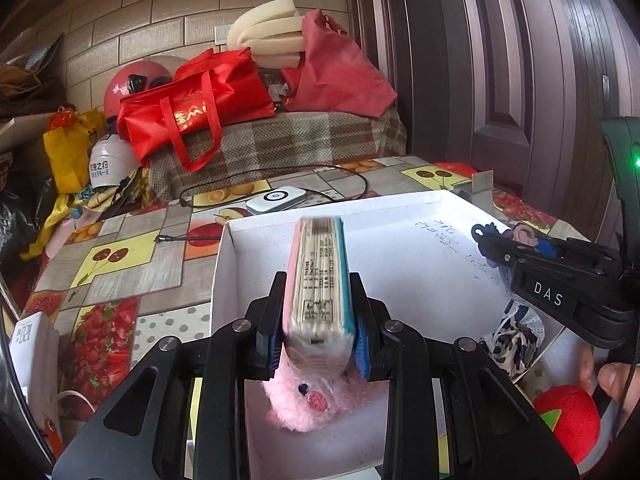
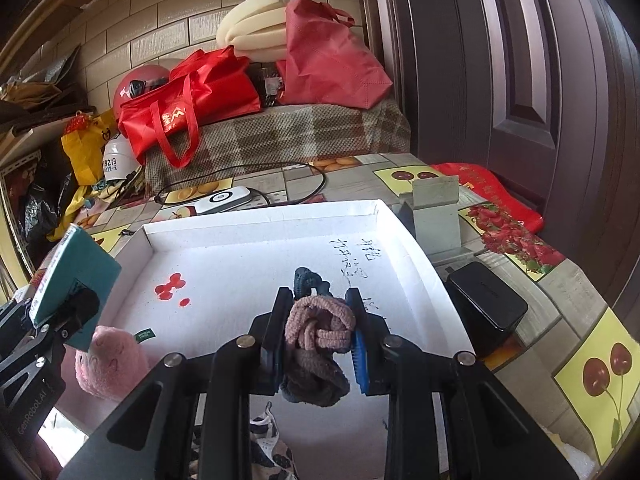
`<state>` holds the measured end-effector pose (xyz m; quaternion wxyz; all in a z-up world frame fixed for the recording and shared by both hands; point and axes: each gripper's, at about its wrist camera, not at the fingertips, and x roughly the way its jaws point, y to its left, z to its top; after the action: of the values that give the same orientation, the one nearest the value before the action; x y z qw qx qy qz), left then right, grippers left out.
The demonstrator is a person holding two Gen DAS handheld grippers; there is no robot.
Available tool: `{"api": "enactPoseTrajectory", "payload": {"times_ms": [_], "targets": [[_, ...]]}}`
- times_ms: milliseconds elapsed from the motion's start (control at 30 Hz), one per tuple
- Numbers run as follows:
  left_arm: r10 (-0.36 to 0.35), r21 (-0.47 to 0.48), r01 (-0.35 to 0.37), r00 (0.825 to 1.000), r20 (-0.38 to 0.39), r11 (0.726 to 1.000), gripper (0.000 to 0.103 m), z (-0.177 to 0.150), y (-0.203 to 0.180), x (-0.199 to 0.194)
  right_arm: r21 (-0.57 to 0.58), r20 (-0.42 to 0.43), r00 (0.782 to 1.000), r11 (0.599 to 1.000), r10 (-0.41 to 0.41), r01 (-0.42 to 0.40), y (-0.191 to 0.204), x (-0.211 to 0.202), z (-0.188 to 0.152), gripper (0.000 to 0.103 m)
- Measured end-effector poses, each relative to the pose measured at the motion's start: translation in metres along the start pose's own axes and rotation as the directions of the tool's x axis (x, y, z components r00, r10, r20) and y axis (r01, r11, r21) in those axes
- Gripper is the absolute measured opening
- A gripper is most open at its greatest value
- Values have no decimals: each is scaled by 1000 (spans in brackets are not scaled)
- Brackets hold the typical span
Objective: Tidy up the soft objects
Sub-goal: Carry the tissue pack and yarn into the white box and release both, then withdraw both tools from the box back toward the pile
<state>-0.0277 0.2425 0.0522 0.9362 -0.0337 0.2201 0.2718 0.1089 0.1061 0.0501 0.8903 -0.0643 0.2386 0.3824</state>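
My left gripper [image 1: 318,280] is shut on a pack of tissues [image 1: 318,280] with pink and teal sides, held above the white cardboard tray [image 1: 400,216]. A pink plush toy [image 1: 308,398] lies in the tray under it. My right gripper [image 2: 320,322] is shut on a knotted bundle of pink and dark blue hair ties [image 2: 318,328], held over the tray [image 2: 260,216]. The left gripper with the pack [image 2: 72,276] shows at the left of the right wrist view, above the pink plush [image 2: 110,364]. The right gripper [image 1: 504,248] shows at the right of the left wrist view.
A black-and-white patterned cloth [image 1: 514,340] lies at the tray's near right. A red plush fruit [image 1: 568,420] sits outside the tray. A black box [image 2: 486,308] and a grey stand [image 2: 436,212] are right of the tray. A white device with a cable [image 1: 276,200] lies behind it.
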Motion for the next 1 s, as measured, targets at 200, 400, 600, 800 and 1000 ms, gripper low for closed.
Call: {"api": "enactPoseTrajectory", "payload": {"times_ms": [200,400,600,800,1000], "targets": [[26,32,-27,999,38,999,86,-1,-9,-7,-41,1,999,998,-38,38,8,0,-1,70],[21,25,-23,998,63,999,103,-2,-5,-12,-66,43,997,996,-57,60,12,-6,-1,86],[43,-29,-41,994,98,999,103,-3,5,-20,-60,66,996,996,-66,70,11,-9,-1,89],[129,-134,-108,979,156,985,103,-7,23,-34,-39,127,989,996,-72,77,8,-21,-4,103],[145,-160,-118,975,170,980,103,-13,29,-47,-41,172,982,996,-72,81,9,-29,-4,103]]}}
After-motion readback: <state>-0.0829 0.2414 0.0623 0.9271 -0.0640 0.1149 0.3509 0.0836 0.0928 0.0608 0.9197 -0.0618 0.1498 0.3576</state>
